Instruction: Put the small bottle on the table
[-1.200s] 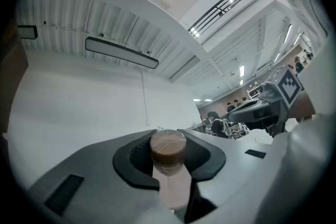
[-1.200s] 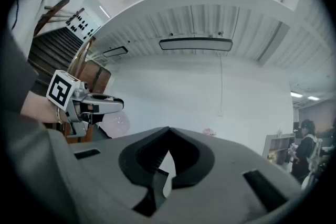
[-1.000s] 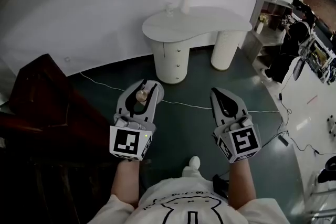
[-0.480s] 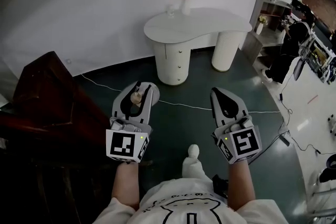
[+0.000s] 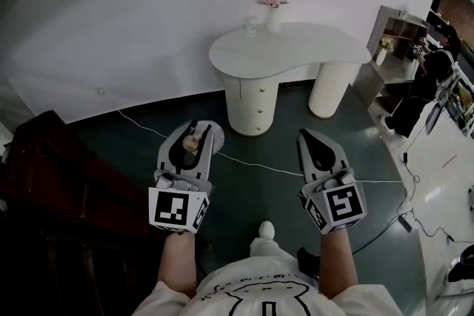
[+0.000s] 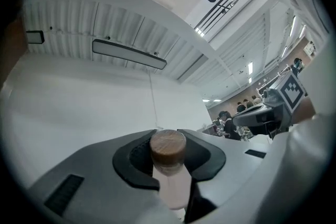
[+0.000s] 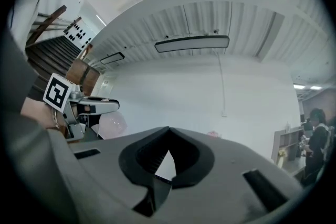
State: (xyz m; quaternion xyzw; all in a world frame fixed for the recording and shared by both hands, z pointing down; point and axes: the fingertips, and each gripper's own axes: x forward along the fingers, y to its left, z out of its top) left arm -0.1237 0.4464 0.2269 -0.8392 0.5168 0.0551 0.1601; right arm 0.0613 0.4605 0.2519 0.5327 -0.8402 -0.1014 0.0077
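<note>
The small bottle (image 5: 190,142) is pale pink with a round wooden cap (image 6: 168,145). It sits upright between the jaws of my left gripper (image 5: 195,128), which is shut on its neck, held over the dark floor. In the left gripper view the bottle (image 6: 172,183) fills the notch of the left gripper (image 6: 167,135). My right gripper (image 5: 306,134) hangs beside it, shut with nothing in it, and its own view shows the right gripper (image 7: 169,131) with tips touching. The white curved table (image 5: 296,52) stands ahead, beyond both grippers.
On the table's back edge stand a vase of pink flowers (image 5: 273,9) and a small glass (image 5: 251,26). A dark wooden staircase (image 5: 52,181) rises at the left. A white cable (image 5: 248,163) crosses the floor. A shelf (image 5: 400,29) and a person in black (image 5: 428,81) are at the right.
The table now sits lower and further right in the head view. The left gripper has drifted slightly left and down with the bottle. Both grips are unchanged.
</note>
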